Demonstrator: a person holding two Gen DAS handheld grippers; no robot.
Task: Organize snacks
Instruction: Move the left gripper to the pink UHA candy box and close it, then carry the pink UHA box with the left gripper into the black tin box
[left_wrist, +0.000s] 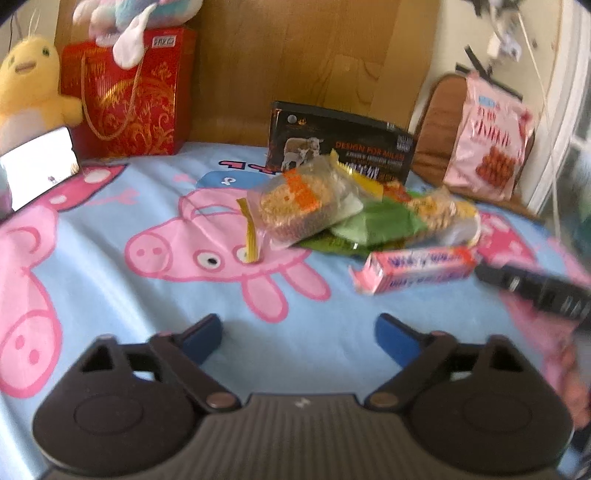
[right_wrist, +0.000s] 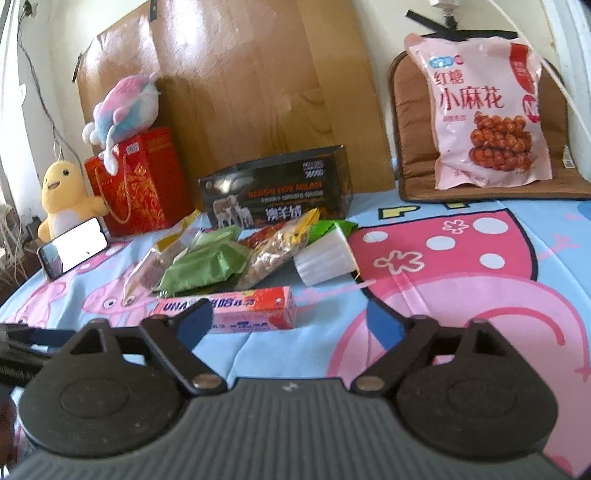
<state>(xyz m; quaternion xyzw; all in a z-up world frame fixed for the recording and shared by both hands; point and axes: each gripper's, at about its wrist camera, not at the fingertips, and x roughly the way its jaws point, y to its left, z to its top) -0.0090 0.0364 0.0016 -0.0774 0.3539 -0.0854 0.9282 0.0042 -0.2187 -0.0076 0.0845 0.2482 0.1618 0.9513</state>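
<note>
A pile of snacks lies on a blue cartoon-pig bedsheet (left_wrist: 110, 295): a clear bag of brown cakes (left_wrist: 299, 203), green packets (right_wrist: 207, 262), a second clear snack bag (right_wrist: 273, 254), a white pack (right_wrist: 325, 258) and a pink candy box (right_wrist: 255, 308) (left_wrist: 417, 267). A black box (right_wrist: 277, 195) (left_wrist: 340, 144) stands behind the pile. My left gripper (left_wrist: 297, 339) is open and empty, short of the pile. My right gripper (right_wrist: 290, 325) is open and empty, its left finger in front of the pink box. It shows in the left wrist view (left_wrist: 532, 288) at the right.
A large pink snack bag (right_wrist: 487, 107) leans on a brown cushion (right_wrist: 406, 166) at the back right. A red gift bag (right_wrist: 144, 181), a yellow plush (right_wrist: 66, 195), a pastel plush (right_wrist: 125, 107) and a lit phone (right_wrist: 74, 251) stand at the back left. A wooden board (right_wrist: 240, 92) backs the bed.
</note>
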